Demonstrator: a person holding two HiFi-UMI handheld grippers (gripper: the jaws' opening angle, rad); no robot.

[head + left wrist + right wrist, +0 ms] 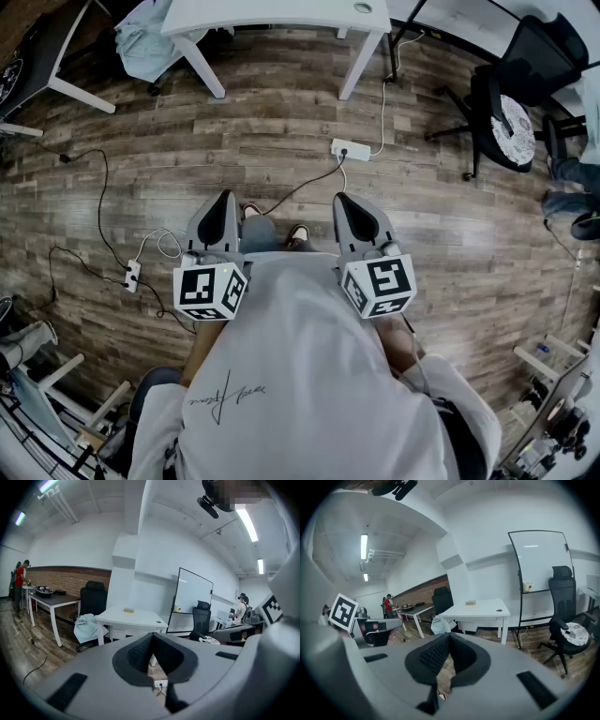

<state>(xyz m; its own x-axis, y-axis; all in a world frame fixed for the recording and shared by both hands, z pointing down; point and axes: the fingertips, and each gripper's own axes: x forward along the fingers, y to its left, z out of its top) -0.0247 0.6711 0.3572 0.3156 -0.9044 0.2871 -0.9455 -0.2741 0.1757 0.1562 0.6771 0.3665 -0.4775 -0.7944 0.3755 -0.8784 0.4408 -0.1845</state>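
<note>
Grey left gripper (223,199) and right gripper (343,201), black-and-white marker cubes (210,291), white table (281,15), brown plank floor (272,141).

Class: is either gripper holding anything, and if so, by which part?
Nothing is held. The left gripper and the right gripper each have their jaws together, with nothing between them.

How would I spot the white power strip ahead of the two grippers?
Find the white table at the head view's top. On the brown wood floor below its right-hand leg lies the white rectangular power strip. Unlike the squat plug block far left, it is long and nearest the table.
</note>
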